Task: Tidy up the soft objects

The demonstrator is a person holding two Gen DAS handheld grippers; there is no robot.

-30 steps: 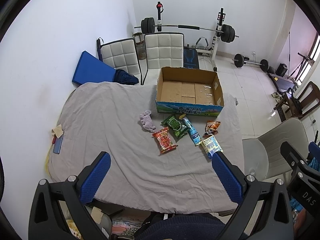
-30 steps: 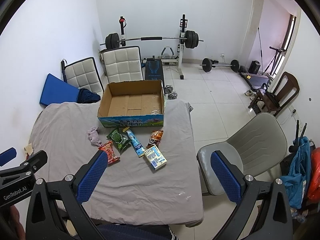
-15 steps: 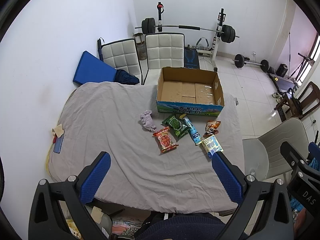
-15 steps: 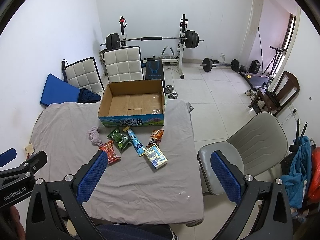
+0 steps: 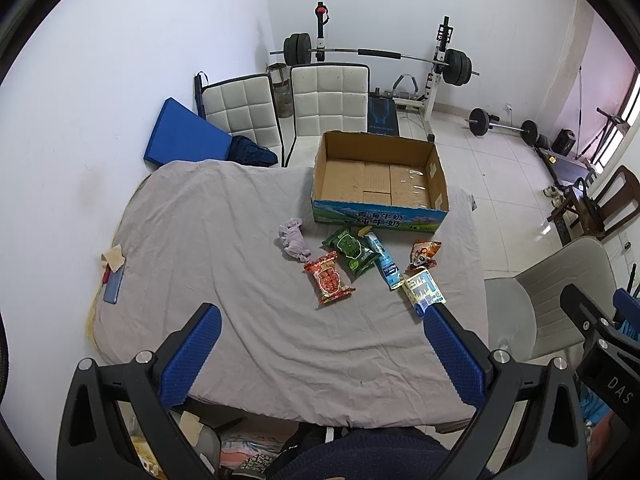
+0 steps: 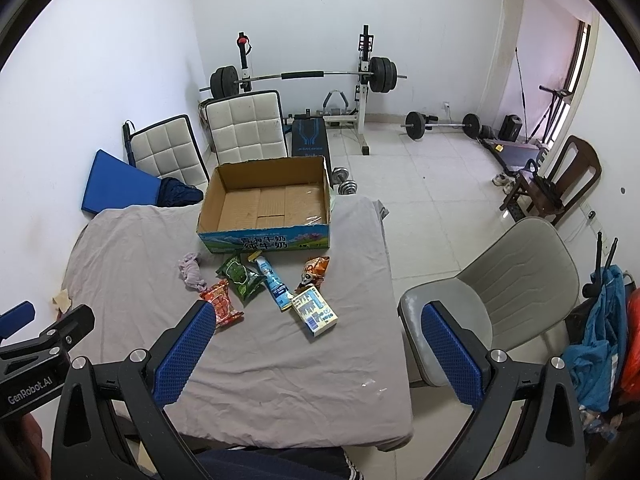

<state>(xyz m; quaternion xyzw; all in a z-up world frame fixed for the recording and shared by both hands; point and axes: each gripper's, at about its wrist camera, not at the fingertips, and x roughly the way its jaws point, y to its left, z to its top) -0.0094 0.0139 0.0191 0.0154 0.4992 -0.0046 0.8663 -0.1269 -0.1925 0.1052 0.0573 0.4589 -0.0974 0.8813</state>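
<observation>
An empty cardboard box (image 5: 380, 178) (image 6: 268, 204) stands at the far side of a table under a grey cloth (image 5: 224, 248) (image 6: 132, 256). In front of it lie a lilac cloth toy (image 5: 293, 237) (image 6: 192, 270), a red snack bag (image 5: 329, 278) (image 6: 221, 304), a green bag (image 5: 350, 251) (image 6: 242, 276), a blue tube pack (image 5: 385, 261) (image 6: 274, 282), an orange bag (image 5: 424, 254) (image 6: 314, 272) and a blue-yellow carton (image 5: 423, 289) (image 6: 315, 310). My left gripper (image 5: 320, 328) and right gripper (image 6: 316, 320) are both open and empty, held high above the table's near side.
Two white padded chairs (image 5: 328, 104) and a blue mat (image 5: 184, 134) stand behind the table. A grey chair (image 6: 500, 292) sits to the right. A phone and paper (image 5: 112, 276) lie at the table's left edge. A barbell rack (image 6: 304, 76) is at the back wall.
Both grippers have shifted slightly; the items sit a touch differently in view. Nothing on the table has moved.
</observation>
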